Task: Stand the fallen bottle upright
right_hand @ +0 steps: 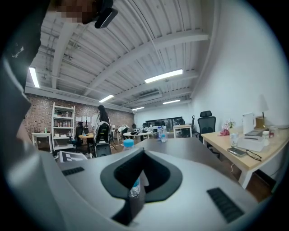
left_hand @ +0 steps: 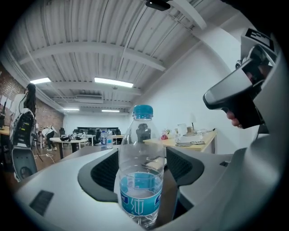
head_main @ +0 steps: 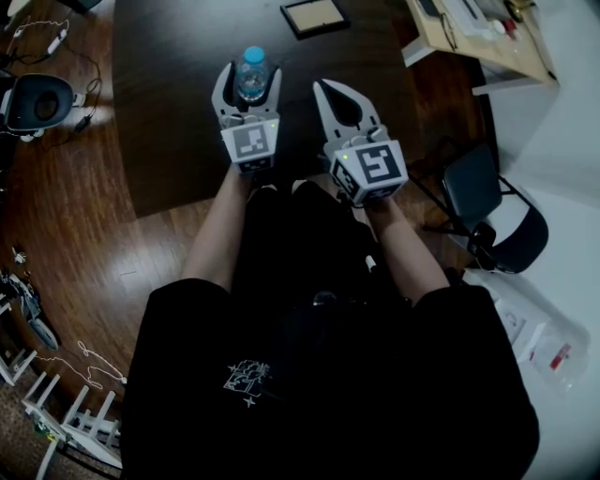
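Note:
A clear water bottle point(head_main: 251, 73) with a blue cap and blue label stands upright on the dark table point(head_main: 178, 122). My left gripper point(head_main: 249, 82) straddles it, with one jaw on each side. In the left gripper view the bottle point(left_hand: 141, 180) fills the space between the jaws, with a slim gap on its right side, so the jaws stand open around it. Just to the right, my right gripper point(head_main: 325, 87) hovers over the table with its tips together and nothing in them. In the right gripper view only the blue cap point(right_hand: 128, 143) peeks over the jaw.
A dark framed panel point(head_main: 314, 16) lies at the table's far edge. A wooden desk point(head_main: 469, 33) with clutter stands at the back right. A black office chair point(head_main: 487, 211) is to my right and another chair point(head_main: 37, 101) to the left. Cables lie on the wooden floor.

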{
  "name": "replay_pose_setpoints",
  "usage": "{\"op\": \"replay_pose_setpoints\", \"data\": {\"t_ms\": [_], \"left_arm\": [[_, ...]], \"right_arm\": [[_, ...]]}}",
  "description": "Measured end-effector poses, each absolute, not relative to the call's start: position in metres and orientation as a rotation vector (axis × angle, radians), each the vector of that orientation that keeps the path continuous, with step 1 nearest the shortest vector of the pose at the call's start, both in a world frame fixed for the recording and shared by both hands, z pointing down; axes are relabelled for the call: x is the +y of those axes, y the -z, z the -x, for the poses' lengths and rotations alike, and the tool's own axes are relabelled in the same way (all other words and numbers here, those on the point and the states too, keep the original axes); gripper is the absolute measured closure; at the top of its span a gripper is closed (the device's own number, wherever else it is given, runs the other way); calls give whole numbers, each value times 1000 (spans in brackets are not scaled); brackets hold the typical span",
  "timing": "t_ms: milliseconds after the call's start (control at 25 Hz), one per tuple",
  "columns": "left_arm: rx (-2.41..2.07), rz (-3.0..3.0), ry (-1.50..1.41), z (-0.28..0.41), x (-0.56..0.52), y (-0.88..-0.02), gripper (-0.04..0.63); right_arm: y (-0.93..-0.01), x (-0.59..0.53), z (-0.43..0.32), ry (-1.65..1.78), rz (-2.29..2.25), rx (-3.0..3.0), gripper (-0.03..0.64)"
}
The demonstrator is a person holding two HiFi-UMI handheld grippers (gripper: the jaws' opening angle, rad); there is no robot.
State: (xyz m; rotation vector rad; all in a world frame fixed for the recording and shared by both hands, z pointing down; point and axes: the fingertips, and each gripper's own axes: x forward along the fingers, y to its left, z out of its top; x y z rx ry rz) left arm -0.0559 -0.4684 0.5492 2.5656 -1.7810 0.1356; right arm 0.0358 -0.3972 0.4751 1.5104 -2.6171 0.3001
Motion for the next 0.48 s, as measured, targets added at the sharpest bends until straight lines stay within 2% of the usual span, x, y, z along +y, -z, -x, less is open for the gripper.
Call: {"op": "replay_pose_setpoints", "data": {"t_ms": [480], "left_arm": [[-1817,-2520,-274,80,-432,-544,268]], "right_arm": [[-455,-384,-22,-332,-1465,-2641,604]]}}
